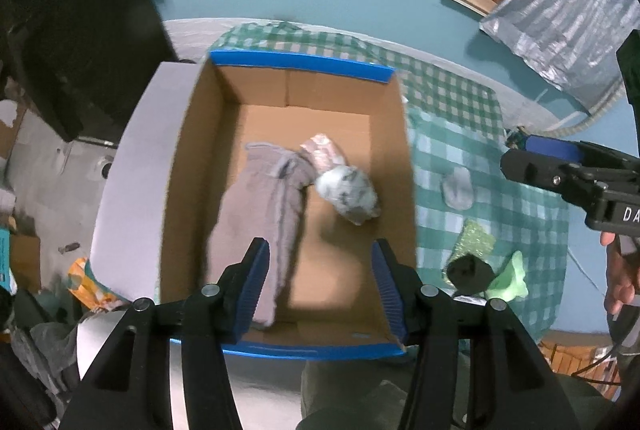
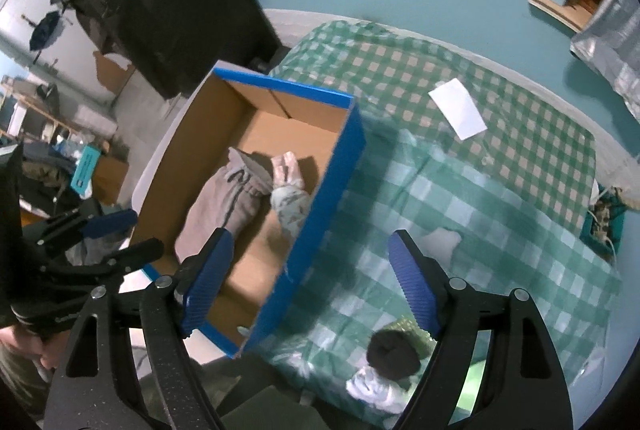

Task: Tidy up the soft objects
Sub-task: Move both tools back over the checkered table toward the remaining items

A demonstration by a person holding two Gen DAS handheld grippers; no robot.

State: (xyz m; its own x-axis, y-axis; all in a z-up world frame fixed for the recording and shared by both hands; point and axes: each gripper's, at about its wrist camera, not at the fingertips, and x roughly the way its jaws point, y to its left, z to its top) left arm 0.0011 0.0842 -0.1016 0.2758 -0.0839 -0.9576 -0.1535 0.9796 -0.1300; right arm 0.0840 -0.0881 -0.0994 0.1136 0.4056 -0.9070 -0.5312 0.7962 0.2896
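Observation:
A blue-edged cardboard box [image 1: 304, 64] stands on the table. In it lie a grey cloth [image 1: 260, 214], a pink patterned cloth [image 1: 322, 150] and a pale rolled sock bundle [image 1: 348, 192]. My left gripper [image 1: 320, 290] is open and empty over the box's near end. My right gripper [image 2: 310, 284] is open and empty, above the box's right wall [image 2: 320, 214] and the checked cloth. On the cloth lie a pale grey sock [image 1: 456, 188], a black roll [image 2: 394, 352], a green glittery piece [image 1: 474, 242] and a light green item [image 1: 510, 278].
A green checked tablecloth [image 2: 460, 190] covers the table. A white paper [image 2: 458, 108] lies on it at the far side. A dark cabinet [image 2: 168, 2] stands behind the box. The right gripper's body shows in the left wrist view [image 1: 572, 170].

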